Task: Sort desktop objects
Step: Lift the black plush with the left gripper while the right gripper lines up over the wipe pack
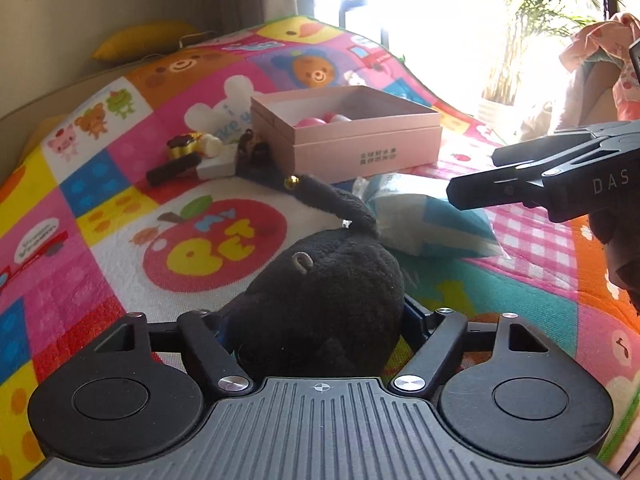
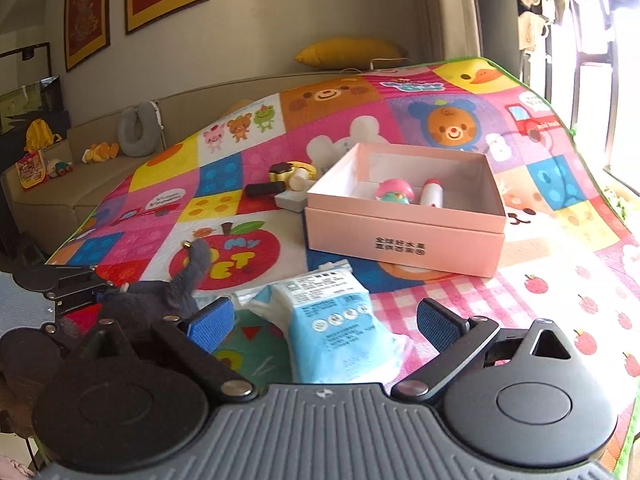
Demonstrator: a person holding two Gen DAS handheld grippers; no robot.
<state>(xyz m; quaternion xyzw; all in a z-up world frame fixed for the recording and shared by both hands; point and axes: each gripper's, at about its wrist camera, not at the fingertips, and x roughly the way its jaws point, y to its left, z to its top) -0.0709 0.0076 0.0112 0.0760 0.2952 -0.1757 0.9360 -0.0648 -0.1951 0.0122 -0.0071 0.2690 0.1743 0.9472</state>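
I've got the cartoon-print play mat [image 2: 240,184] spread over the table as the work surface, w/ the open pink box [image 2: 404,236] mid-mat as the drop spot, prob why a pink-capped toy [image 2: 394,192] and a small red-and-white bottle [image 2: 431,194] already sit inside. My left gripper [image 1: 316,320] has its jaws around the black plush toy [image 1: 320,300], near edge, but pad contact is hidden so can't tell if it's gripped; right gripper [image 2: 322,326] hangs jaws released either side of the blue-and-white wipes packet [image 2: 340,328], not pressing it. Still unsorted left of the box: black roller [image 2: 266,189], yellow tape roll [image 2: 286,172], white jar [image 2: 299,180]; the box's near wall is what I'd have to clear.
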